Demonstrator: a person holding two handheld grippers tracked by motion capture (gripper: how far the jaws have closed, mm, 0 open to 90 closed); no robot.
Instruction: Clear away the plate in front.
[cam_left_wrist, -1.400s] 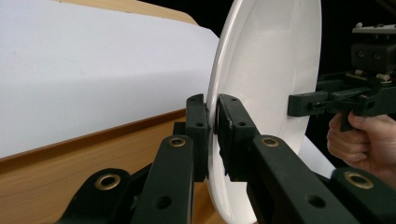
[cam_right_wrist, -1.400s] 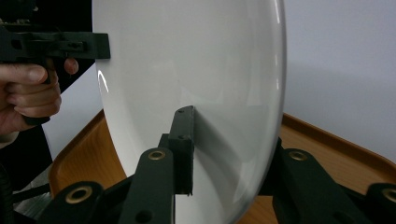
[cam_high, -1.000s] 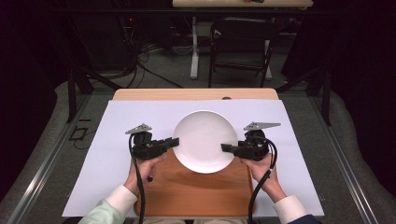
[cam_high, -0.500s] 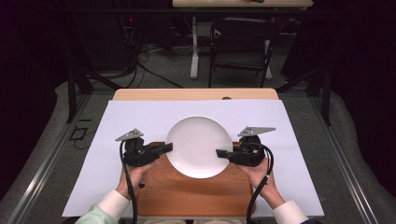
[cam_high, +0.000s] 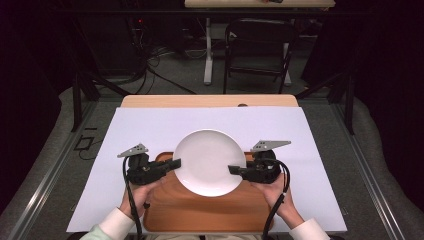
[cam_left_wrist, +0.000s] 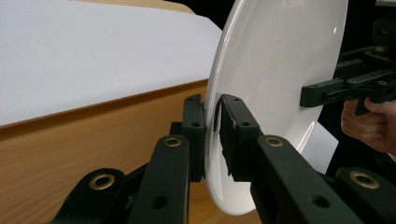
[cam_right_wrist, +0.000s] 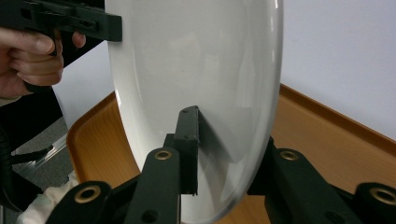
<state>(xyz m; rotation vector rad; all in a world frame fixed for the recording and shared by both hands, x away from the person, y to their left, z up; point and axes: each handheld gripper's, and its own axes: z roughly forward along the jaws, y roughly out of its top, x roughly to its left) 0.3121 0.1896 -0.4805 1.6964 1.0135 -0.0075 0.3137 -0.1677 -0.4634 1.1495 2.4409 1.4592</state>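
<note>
Two hand-held grippers carry a white plate (cam_high: 209, 161) at lower centre of the high view, above a wooden tray (cam_high: 200, 212) resting on a white sheet (cam_high: 150, 125) that covers the table. Beyond the table, at upper centre, stand a dark chair (cam_high: 257, 45) and loose cables (cam_high: 150, 65) on the grey floor; nothing stands between plate and tray. The left gripper (cam_high: 172, 164) pinches the plate's left rim, its jaws clamped narrowly on the edge in the left gripper view, where the plate (cam_left_wrist: 275, 74) fills the right half. The right gripper (cam_high: 234, 170) clamps the opposite rim, jaws closed on the plate (cam_right_wrist: 196, 70). The tray (cam_right_wrist: 322, 135) holds nothing visible.
</note>
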